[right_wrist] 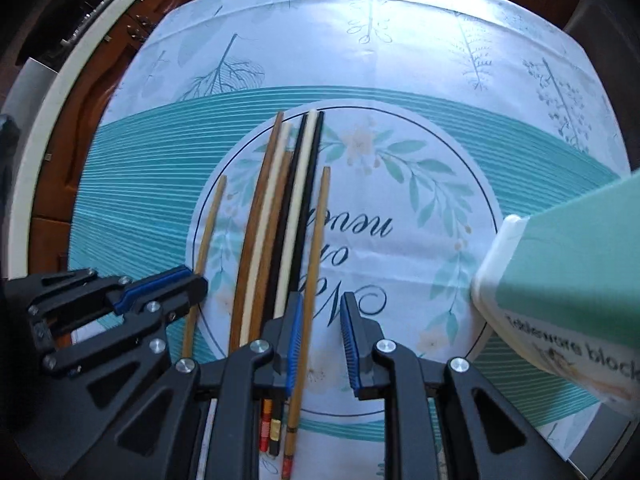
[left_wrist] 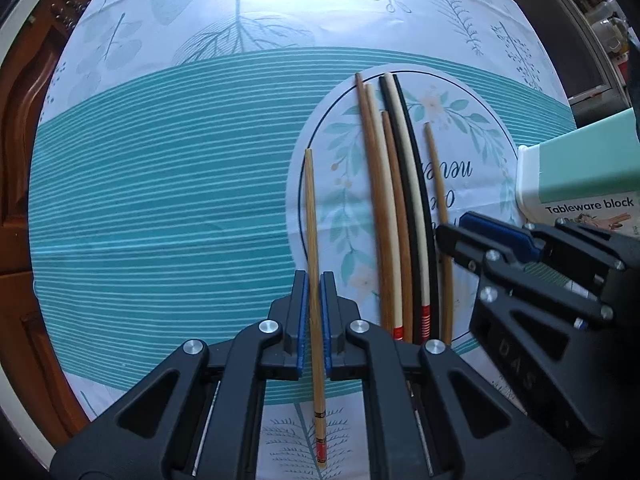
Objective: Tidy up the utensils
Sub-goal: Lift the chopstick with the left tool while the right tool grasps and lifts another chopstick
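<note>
A light bamboo chopstick (left_wrist: pixel 311 216) with a red end lies apart at the left, and my left gripper (left_wrist: pixel 315 280) is shut on it, pointing straight down. Several brown, cream and black chopsticks (left_wrist: pixel 394 200) lie side by side in the printed circle. A second bamboo chopstick (right_wrist: pixel 316 240) lies just right of that bunch (right_wrist: pixel 280 220). My right gripper (right_wrist: pixel 323 304) stands open astride it, the stick close along the left pad (right_wrist: pixel 296 320). The right gripper (left_wrist: pixel 448 236) also shows from the side in the left wrist view, and the left gripper (right_wrist: pixel 188 280) in the right wrist view.
A mint and white box (left_wrist: pixel 580 176) marked "Tableware block" stands at the right, close to my right gripper; it shows again (right_wrist: pixel 560 280) in the right wrist view. A teal striped tablecloth (left_wrist: pixel 160 200) covers the table; brown wood (left_wrist: pixel 20 140) borders it on the left.
</note>
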A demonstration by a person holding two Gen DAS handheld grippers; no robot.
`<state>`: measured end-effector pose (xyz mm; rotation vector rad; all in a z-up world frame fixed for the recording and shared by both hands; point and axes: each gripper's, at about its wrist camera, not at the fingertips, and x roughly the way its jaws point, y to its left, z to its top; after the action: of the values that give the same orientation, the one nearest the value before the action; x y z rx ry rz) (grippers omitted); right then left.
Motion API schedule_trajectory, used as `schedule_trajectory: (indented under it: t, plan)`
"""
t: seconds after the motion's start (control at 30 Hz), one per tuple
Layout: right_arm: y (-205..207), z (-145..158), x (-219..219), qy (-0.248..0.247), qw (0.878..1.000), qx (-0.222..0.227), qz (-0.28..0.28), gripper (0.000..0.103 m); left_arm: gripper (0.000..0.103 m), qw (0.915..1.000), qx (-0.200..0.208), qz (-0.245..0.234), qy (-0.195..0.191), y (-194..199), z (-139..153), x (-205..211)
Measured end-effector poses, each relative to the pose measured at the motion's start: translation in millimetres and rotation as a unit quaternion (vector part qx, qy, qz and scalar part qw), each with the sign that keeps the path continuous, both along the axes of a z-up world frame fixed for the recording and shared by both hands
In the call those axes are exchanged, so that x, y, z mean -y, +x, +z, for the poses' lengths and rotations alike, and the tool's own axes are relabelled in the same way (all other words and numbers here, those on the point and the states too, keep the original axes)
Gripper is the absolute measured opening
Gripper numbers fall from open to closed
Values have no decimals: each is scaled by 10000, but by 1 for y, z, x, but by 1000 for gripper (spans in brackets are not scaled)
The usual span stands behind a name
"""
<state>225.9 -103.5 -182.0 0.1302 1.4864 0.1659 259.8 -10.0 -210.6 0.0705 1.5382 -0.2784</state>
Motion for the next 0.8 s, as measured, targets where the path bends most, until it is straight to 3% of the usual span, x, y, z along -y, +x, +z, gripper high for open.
schedule_trajectory:
  t: [0.17,0.33,0.4,0.47,0.57,0.67,0.8]
  plan:
    - [11,-2,-15,-390,9992,-69,76,13,5,10000,54,-8,-14,-6,-1,-7]
    - [9,-2,-37,-917,9945,61,497,9,3,9994,249,-159,153,-18,0,-7]
    - [5,-2,-41,-967,9938,81,549,7,3,9995,323,-28,26,-22,1,-11]
    - [2,-2,-41,-893,9946,75,528,5,3,9991,414,75,-61,-27,2,-18]
    - [-4,-1,-29,-258,9992,94,300,5,3,9977,627,136,-204,-39,9,-25]
    - [-19,7,-16,130,9989,419,171,5,3,9942,1028,178,-251,-54,27,-34]
    - [-47,27,1,637,9921,1081,76,5,3,9825,1799,249,-410,-78,68,-39]
